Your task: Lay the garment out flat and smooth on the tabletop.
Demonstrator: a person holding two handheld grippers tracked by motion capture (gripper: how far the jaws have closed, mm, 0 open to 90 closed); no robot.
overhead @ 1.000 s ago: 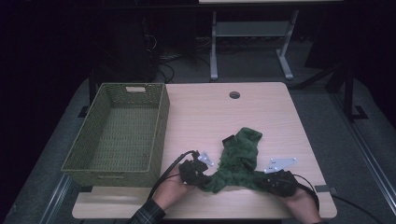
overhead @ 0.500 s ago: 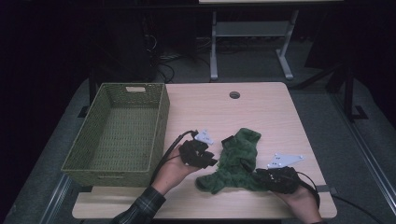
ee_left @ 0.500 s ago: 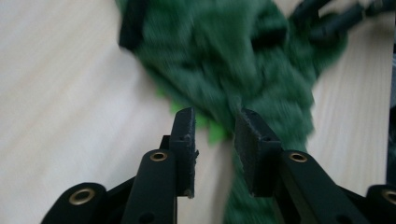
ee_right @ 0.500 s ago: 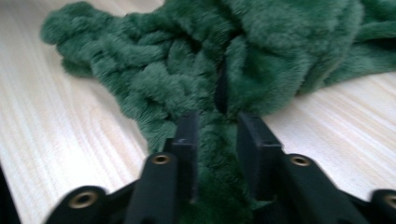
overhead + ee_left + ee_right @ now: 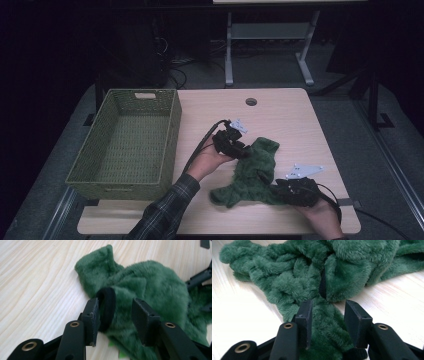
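A fuzzy green cloth point(image 5: 252, 170) with a black hem lies crumpled on the wooden table point(image 5: 280, 115), right of centre. My left gripper point(image 5: 244, 151) is at the cloth's upper left edge. In the left gripper view its jaws point(image 5: 113, 312) stand open, with the black hem point(image 5: 107, 307) and green pile point(image 5: 150, 287) between them, the hem against the left jaw. My right gripper point(image 5: 270, 189) is at the cloth's lower right end. Its jaws point(image 5: 327, 312) stand open too, straddling a strip of the cloth point(image 5: 294, 282) that rests on the table.
A green woven basket point(image 5: 172, 135) with nothing in it stands along the table's left side. A round cable hole point(image 5: 251, 101) is near the far edge. A cable point(image 5: 200, 147) trails from the left gripper toward the basket.
My left gripper has moved away from the front edge, up and to the right, to the cloth's upper left edge. The right gripper has stayed at the cloth's lower right end.
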